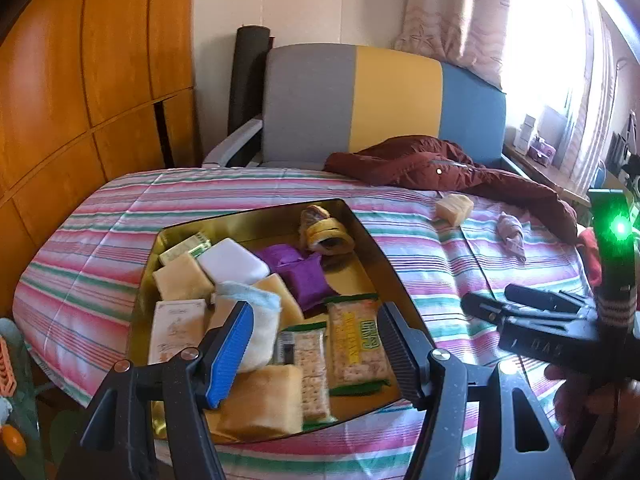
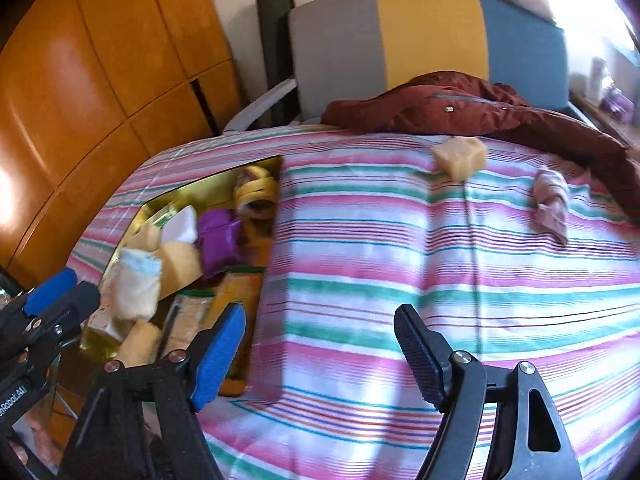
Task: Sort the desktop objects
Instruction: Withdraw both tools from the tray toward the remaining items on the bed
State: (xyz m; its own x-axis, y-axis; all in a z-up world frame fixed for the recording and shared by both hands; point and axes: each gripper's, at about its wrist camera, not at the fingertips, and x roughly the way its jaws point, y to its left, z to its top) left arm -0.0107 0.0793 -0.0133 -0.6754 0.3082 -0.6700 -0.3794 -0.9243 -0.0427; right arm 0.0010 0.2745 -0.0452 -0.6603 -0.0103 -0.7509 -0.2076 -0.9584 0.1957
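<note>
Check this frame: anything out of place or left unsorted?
Yes. A tan sponge block and a crumpled pinkish cloth lie loose on the striped cover, apart from the gold tray holding the other items. A dark red jacket sprawls across the far edge.

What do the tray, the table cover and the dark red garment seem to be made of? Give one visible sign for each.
Tray: probably metal or foil-faced card; its gold walls mirror the contents.
Table cover: woven cloth; printed stripes, soft creases.
Dark red garment: likely synthetic jacket fabric; slight sheen, a metal snap.
</note>
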